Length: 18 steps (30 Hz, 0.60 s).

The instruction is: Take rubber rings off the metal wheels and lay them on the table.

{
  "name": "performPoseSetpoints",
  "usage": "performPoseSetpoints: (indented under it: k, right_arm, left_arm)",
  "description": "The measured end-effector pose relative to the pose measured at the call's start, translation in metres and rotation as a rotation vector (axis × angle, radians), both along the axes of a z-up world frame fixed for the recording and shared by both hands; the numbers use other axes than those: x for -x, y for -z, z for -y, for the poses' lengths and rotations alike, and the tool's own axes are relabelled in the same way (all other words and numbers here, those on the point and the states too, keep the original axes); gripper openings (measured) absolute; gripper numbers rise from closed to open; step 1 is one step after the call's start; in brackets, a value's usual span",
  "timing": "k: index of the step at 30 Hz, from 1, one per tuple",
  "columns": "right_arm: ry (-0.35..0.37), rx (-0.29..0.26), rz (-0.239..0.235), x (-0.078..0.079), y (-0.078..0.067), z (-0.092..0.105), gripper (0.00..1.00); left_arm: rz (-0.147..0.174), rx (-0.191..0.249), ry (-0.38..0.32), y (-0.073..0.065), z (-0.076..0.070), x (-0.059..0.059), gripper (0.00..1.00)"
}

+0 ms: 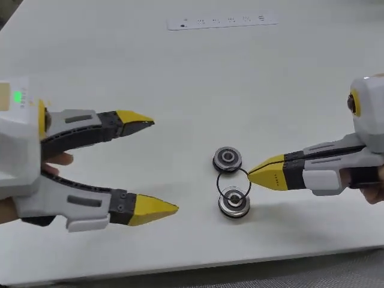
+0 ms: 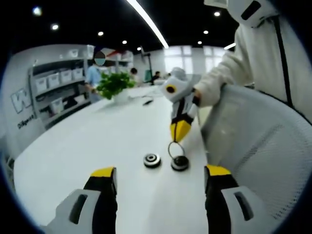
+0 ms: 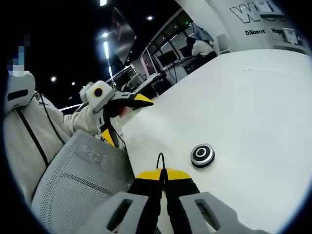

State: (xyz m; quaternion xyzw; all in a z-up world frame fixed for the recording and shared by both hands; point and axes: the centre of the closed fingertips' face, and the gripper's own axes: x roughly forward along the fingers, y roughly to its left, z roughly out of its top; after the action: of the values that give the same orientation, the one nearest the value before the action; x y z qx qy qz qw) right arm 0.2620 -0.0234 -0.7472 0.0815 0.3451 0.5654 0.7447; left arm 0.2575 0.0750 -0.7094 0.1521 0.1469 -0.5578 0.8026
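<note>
While your right gripper [image 1: 252, 174] reaches in from the right in the head view, its 2 yellow-tipped jaws are clenched on a thin black rubber ring [image 1: 218, 180]. The ring stands out from the jaw tips as an open loop between the 2 metal wheels. It overlaps the top of the near wheel [image 1: 234, 204]; can't tell if it touches that wheel or the table. The far wheel [image 1: 228, 159] lies flat on the white table [image 1: 180, 72], just beside the loop. Both wheels sit close together, near the table's front edge.

Your left gripper [image 1: 147, 163] is off to the left, well apart from the wheels, with its jaws released and spread wide and nothing between them. A white power strip [image 1: 222, 22] lies at the far side of the table.

Left gripper view: your left gripper [image 2: 160, 171] has its 2 jaws open at the bottom. Ahead, the right gripper [image 2: 180, 130] pinches the rubber ring [image 2: 169, 148] over the near wheel [image 2: 180, 163], with the far wheel [image 2: 152, 160] just beside it.

Right gripper view: your right gripper [image 3: 163, 174] has its jaws pressed together, and a sliver of the rubber ring [image 3: 161, 158] sticks up from the tips. The far wheel [image 3: 202, 154] lies flat to the right of them. The left gripper [image 3: 124, 117] shows beyond, jaws apart, next to a grey mesh chair [image 3: 83, 175].
</note>
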Motion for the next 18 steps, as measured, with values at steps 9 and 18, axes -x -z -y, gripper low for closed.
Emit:
performPoseSetpoints:
  k: [9, 18]
  right_arm:
    - [0.002, -0.012, 0.017, -0.003, -0.013, -0.003, 0.0]
    - [-0.029, -0.029, 0.026, 0.006, -0.028, -0.019, 0.0]
  left_arm:
    - [0.0, 0.026, -0.124, -0.01, -0.037, 0.002, 0.82]
    - [-0.003, 0.048, -0.184, -0.011, -0.055, 0.009, 0.91]
